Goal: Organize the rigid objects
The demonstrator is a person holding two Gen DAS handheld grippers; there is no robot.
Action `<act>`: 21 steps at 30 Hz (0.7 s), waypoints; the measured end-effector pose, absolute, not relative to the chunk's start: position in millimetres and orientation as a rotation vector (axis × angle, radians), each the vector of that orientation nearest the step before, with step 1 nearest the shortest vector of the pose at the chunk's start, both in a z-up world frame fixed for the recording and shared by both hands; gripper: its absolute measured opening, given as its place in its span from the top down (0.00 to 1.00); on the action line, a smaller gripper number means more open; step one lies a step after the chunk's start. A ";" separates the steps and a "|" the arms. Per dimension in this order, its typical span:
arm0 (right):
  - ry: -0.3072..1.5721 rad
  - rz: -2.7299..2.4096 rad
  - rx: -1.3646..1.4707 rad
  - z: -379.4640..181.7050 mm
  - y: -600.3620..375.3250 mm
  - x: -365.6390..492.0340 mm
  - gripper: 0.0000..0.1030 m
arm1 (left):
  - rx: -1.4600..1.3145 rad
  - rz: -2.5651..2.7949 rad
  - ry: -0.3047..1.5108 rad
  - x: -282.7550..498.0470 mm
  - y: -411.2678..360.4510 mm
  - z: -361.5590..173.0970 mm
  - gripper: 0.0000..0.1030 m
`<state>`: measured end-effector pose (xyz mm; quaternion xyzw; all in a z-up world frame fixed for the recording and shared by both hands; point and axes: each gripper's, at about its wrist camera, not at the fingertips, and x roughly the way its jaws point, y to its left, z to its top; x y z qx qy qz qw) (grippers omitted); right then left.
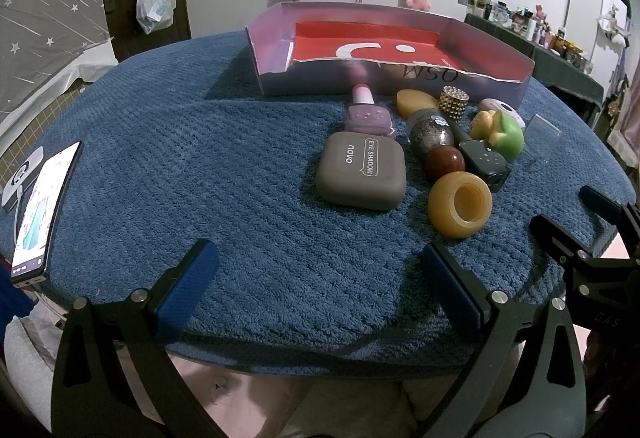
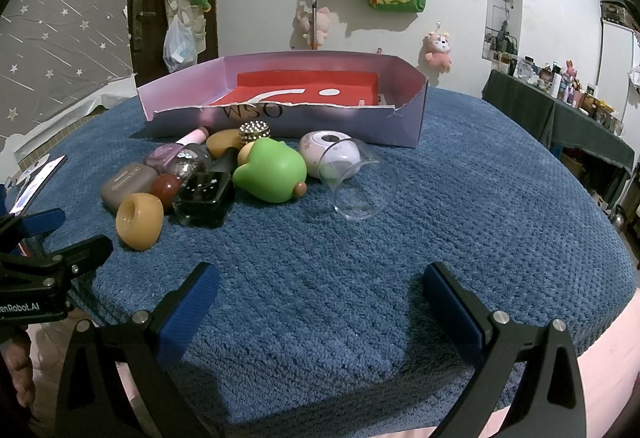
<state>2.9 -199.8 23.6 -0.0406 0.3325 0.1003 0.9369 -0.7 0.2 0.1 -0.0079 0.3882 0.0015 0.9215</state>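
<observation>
A pile of small items lies on the blue mat in front of a purple box [image 1: 276,78] [image 2: 416,118] with a red bottom. The pile holds a grey eye shadow case [image 1: 362,170] [image 2: 126,184], an amber ring-shaped jar [image 1: 460,204] [image 2: 140,216], a green toy [image 1: 504,134] [image 2: 270,170], a dark square bottle [image 1: 486,160] [image 2: 206,194], a purple nail polish bottle [image 1: 366,114] and a clear cup [image 2: 360,180] on its side. My left gripper [image 1: 320,278] is open near the mat's front edge. My right gripper [image 2: 322,302] is open too, short of the pile.
A phone [image 1: 44,210] lies at the mat's left edge. A brown-red ball [image 1: 444,162], a silvery ball [image 1: 432,134] and a studded gold cap [image 1: 454,100] sit in the pile. Bare mat [image 2: 480,198] stretches to the right of the pile. A cluttered shelf [image 2: 560,94] stands far right.
</observation>
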 end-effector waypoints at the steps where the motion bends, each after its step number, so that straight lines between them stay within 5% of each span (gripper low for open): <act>1: 0.679 0.205 -0.083 23.6 -199.7 2.8 0.00 | -0.017 0.003 0.797 -0.7 0.2 0.1 0.00; 21: 0.677 0.205 -0.083 23.3 -200.3 2.3 0.00 | -0.016 0.003 0.794 -1.9 -1.0 0.3 0.00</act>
